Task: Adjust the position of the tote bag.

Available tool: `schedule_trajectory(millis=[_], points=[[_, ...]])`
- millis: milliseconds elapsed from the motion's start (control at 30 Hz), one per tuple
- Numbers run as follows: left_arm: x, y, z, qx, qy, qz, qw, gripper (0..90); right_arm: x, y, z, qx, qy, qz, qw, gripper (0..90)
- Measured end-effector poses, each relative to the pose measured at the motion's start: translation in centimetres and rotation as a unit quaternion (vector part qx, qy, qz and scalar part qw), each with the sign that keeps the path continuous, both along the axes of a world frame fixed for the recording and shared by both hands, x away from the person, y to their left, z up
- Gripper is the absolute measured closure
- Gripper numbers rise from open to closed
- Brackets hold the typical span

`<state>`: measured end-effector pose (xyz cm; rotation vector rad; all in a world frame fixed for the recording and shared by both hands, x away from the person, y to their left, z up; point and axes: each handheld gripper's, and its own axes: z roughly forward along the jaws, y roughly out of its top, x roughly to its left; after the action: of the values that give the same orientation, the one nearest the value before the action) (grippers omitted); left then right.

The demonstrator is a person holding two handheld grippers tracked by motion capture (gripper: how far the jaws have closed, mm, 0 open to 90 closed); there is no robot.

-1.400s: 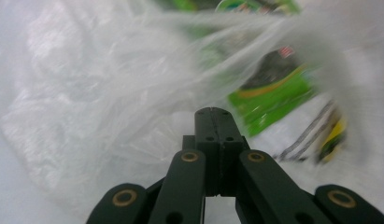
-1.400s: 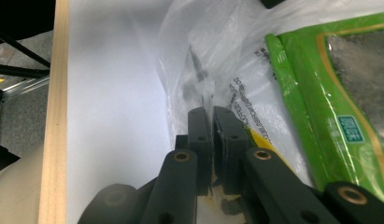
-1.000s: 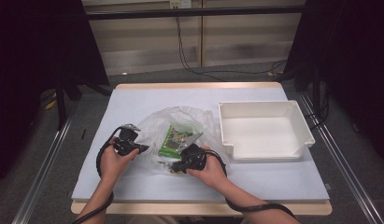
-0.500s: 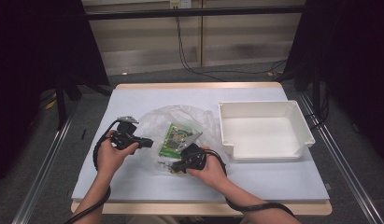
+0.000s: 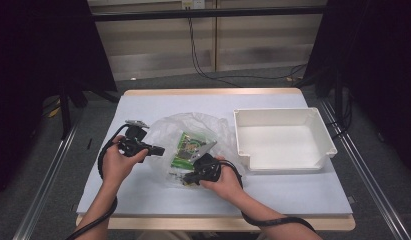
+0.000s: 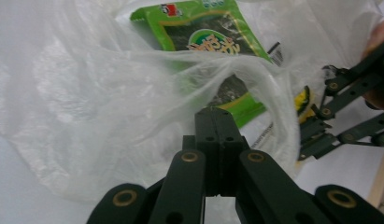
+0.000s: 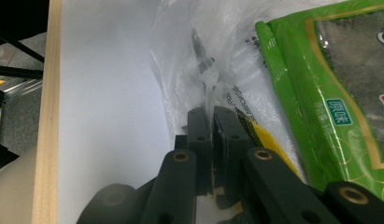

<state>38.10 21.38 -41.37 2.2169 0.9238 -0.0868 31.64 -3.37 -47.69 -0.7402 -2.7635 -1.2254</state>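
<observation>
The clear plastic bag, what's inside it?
Inside the plastic bag lies a green snack packet, with a yellow-edged packet partly showing beside it. Crumpled film hides anything else.

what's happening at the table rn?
A person works a clear plastic bag with a tool in each hand. The left tool is shut on the bag's film, the right tool pinches its near edge. Green snack packets lie inside the bag. The white tray stands beside it with nothing in it.
</observation>
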Motion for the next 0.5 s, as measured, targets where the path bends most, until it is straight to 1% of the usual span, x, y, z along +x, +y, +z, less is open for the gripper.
schedule_trajectory(millis=[100, 133, 167, 233, 267, 300, 333, 400, 467, 500], points=[[0.0, -0.1, 0.1, -0.002, 0.004, 0.0, 1.0, 90.0, 0.0, 0.0, -0.1, 0.001, 0.001, 0.001, 1.0, 85.6], [0.1, -0.1, 0.2, -0.001, 0.003, -0.005, 1.0, 90.0, 0.0, 0.0, -0.1, 0.001, 0.002, 0.0, 1.0, 85.5], [0.0, -0.2, 0.2, -0.008, 0.005, 0.001, 1.0, 90.0, 0.0, 0.1, -0.1, 0.0, 0.001, 0.001, 1.0, 85.6], [0.1, -0.2, 0.4, -0.003, 0.001, -0.004, 1.0, 90.0, 0.0, 0.1, -0.1, 0.001, 0.0, 0.001, 1.0, 85.6], [0.1, -0.2, 0.5, -0.007, 0.004, -0.007, 0.9999, 90.0, 0.0, 0.1, -0.1, 0.001, 0.0, 0.001, 1.0, 85.5], [0.1, -0.3, 0.7, -0.003, 0.001, -0.007, 1.0, 90.0, 0.0, 0.0, -0.1, 0.0, 0.0, 0.002, 1.0, 85.5], [0.1, -0.4, 0.8, -0.006, -0.001, -0.007, 1.0, 90.0, 0.0, 0.0, -0.1, -0.002, 0.001, -0.001, 1.0, 85.5], [0.1, -0.5, 1.1, -0.004, -0.003, -0.011, 0.9999, 90.0, 0.0, 0.0, -0.2, 0.0, 0.0, 0.001, 1.0, 85.6], [0.2, -0.6, 1.4, -0.007, -0.003, -0.006, 1.0, 90.0, 0.0, 0.0, -0.2, 0.001, 0.001, 0.001, 1.0, 85.7], [0.3, -0.5, 1.6, -0.006, -0.007, -0.008, 0.9999, 90.0, 0.0, 0.0, -0.3, 0.001, 0.001, 0.001, 1.0, 85.7]])
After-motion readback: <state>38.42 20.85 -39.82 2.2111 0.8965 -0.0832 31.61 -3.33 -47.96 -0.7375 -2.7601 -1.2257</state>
